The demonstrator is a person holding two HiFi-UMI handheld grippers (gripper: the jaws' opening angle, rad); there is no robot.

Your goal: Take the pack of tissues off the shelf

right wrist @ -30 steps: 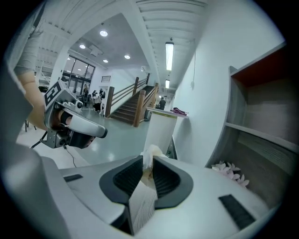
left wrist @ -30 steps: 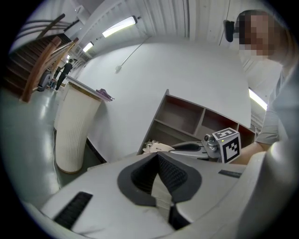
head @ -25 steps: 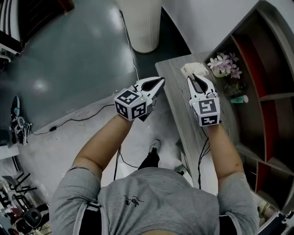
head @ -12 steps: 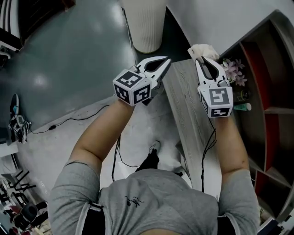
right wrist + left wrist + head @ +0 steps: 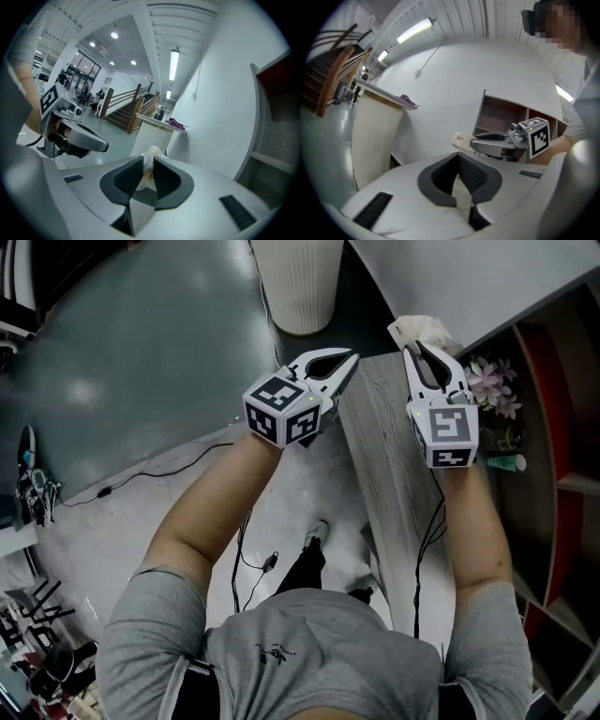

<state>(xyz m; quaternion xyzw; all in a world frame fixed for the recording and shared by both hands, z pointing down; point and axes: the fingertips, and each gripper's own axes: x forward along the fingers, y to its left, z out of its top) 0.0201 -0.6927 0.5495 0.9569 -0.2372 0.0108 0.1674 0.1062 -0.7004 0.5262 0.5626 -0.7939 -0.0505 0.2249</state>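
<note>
Your right claw [image 5: 415,345] is clamped on the small white crumpled pack of tissues [image 5: 427,329], held clear of the dark red-lined shelf unit [image 5: 553,381], above the far end of the grey wood-grain bench [image 5: 384,465]. Your left claw [image 5: 349,359] is closed on nothing, just left of the bench.

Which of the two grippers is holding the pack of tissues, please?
The right gripper: its jaws are closed on the pale pack of tissues, while the left gripper has nothing between its jaws.
</note>
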